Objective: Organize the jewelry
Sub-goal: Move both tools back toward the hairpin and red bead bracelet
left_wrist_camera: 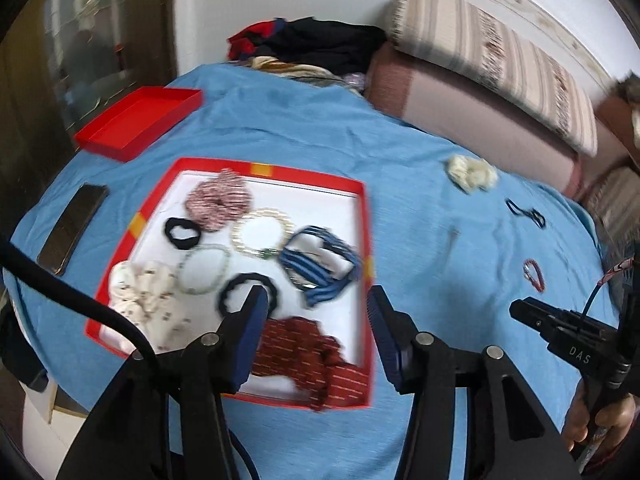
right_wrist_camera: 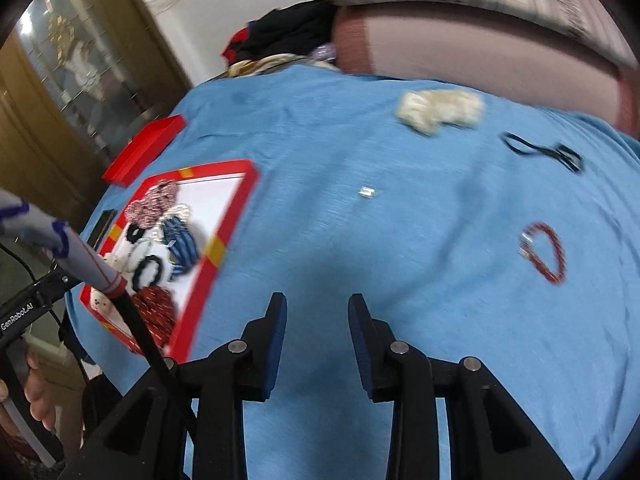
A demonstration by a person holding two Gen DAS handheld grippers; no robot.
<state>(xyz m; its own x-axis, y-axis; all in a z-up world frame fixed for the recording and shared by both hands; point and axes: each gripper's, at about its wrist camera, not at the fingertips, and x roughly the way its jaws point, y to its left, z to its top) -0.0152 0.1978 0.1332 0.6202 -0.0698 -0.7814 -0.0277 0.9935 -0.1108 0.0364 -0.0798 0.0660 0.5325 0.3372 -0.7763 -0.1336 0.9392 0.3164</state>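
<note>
Left wrist view: left gripper (left_wrist_camera: 318, 300) hangs over the near right part of the red box (left_wrist_camera: 366, 240), jaws apart, nothing between them. Box holds scrunchies, bead bracelets and black hair ties; its right wall borders bare blue cloth (left_wrist_camera: 420, 220). Right wrist view: right gripper (right_wrist_camera: 317, 308) is likewise released and empty over open cloth, well apart from box. Red bracelet (right_wrist_camera: 544, 252) lies flat to its right, long axis running from far-left to near-right. Frames are motion-blurred.
</note>
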